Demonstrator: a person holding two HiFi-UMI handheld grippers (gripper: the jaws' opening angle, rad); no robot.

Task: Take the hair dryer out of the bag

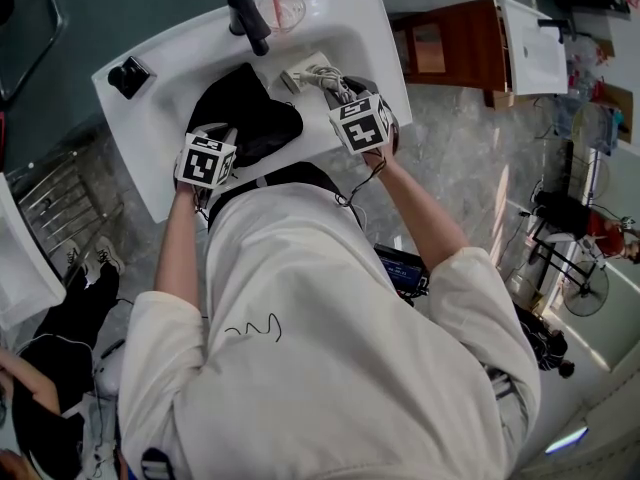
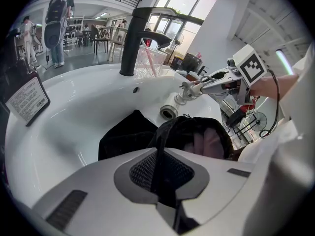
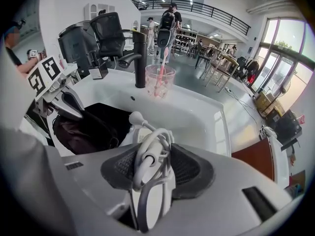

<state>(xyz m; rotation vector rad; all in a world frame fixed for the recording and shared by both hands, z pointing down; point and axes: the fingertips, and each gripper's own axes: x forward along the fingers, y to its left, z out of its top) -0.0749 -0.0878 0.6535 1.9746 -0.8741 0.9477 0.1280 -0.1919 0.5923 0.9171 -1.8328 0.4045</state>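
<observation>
Apparently already clear of the bag's mouth, the white hair dryer [image 1: 308, 72] lies in the sink [image 1: 340, 18] toward its right edge, just below the faucet [image 1: 247, 16]. The right gripper [image 3: 150, 163] grips it by the coiled cord [image 3: 160, 139] and what looks like the handle, jaws pressed on the bundle. The black bag [image 1: 245, 113] slumps at the basin's middle, and the left gripper [image 2: 160, 156] is clenched on a fold of its fabric at the near edge. Since much of that hold is on loose cord, a lift could let the loops slide and drop the dryer. A trailing loop might also catch the faucet or tip the pink cup [image 1: 280, 10] at the back edge.
</observation>
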